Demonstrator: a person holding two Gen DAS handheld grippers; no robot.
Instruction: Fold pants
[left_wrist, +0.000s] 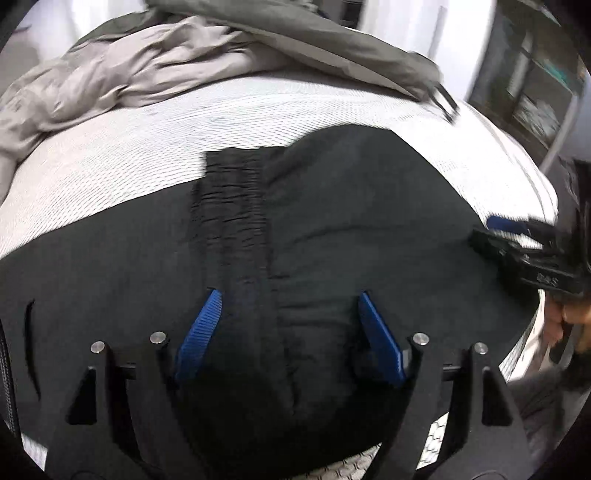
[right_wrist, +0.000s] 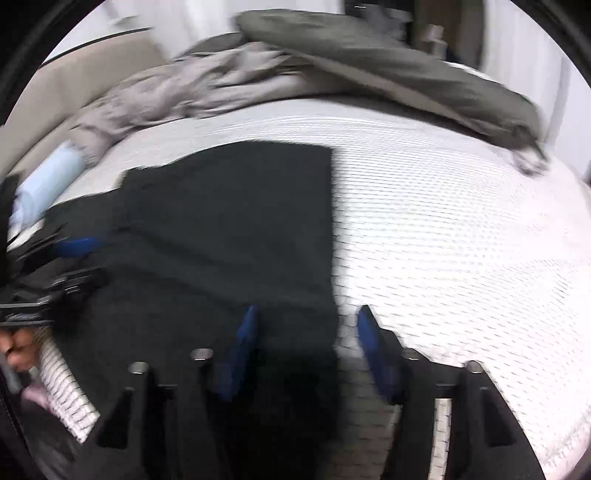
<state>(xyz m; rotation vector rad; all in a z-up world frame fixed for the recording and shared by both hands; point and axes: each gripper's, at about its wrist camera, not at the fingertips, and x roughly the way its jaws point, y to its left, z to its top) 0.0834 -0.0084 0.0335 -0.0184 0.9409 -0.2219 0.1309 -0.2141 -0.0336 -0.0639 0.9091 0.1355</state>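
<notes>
Black pants (left_wrist: 332, 221) lie folded on a white mattress (left_wrist: 122, 155), their gathered waistband (left_wrist: 232, 206) running up the middle of the left wrist view. My left gripper (left_wrist: 288, 295) is open just above the waistband, blue pads (left_wrist: 201, 328) apart, holding nothing. The right gripper (left_wrist: 524, 243) shows at that view's right edge. In the right wrist view the pants (right_wrist: 229, 221) fill the left half, with their straight edge down the middle. My right gripper (right_wrist: 306, 312) is open over that edge, empty. The left gripper (right_wrist: 70, 254) shows at the left.
A heap of beige (left_wrist: 122, 77) and olive-grey clothes (left_wrist: 332, 40) lies across the far side of the mattress, also in the right wrist view (right_wrist: 388, 62). A pale blue roll (right_wrist: 48, 181) lies at the far left. Shelving (left_wrist: 532, 88) stands beyond the right edge.
</notes>
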